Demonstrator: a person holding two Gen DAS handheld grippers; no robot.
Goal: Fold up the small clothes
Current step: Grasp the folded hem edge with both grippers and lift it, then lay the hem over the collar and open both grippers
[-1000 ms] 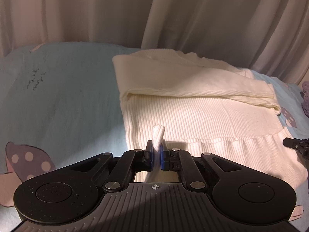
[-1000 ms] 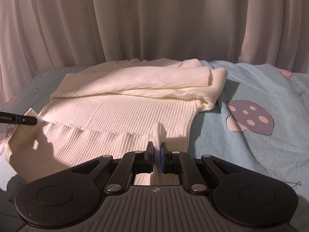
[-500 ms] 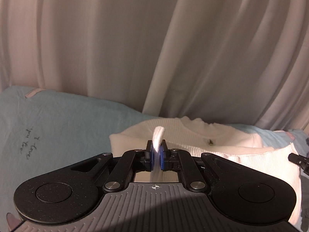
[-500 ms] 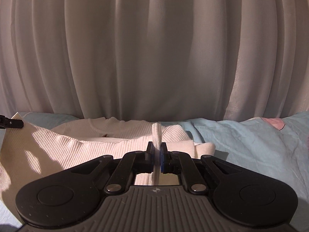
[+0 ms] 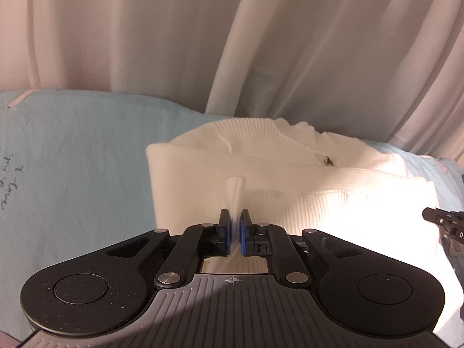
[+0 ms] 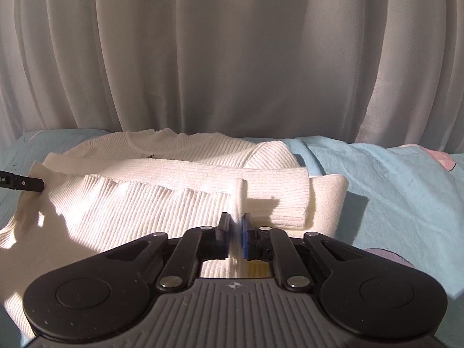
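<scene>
A cream ribbed-knit sweater (image 5: 290,174) lies on a pale blue sheet (image 5: 72,159), which is soft, lightly creased cotton printed with small dark handwriting near its left edge. The sweater is partly folded: a long sleeve band lies flat across its body, and the lower hem is raised and brought toward the neckline. The knit shows fine vertical ribs, and a small dark metal charm (image 5: 328,161) sits near the collar.

The left claw (image 5: 235,226), black plastic with blue pads, is pressed together on a narrow upright tuft of the hem, which rises between the pads like a small white tab. In the right wrist view the right claw (image 6: 237,229) likewise pinches a standing fold of the same hem, slightly blurred. The sweater (image 6: 174,191) spreads to the left there, bright where light strikes it, with a rounded folded cuff just beyond the claw.

Each camera catches the other claw's black tip at the edge of its frame, at the fabric.

Behind everything hangs a white curtain (image 6: 232,58) in deep, smooth vertical folds.
</scene>
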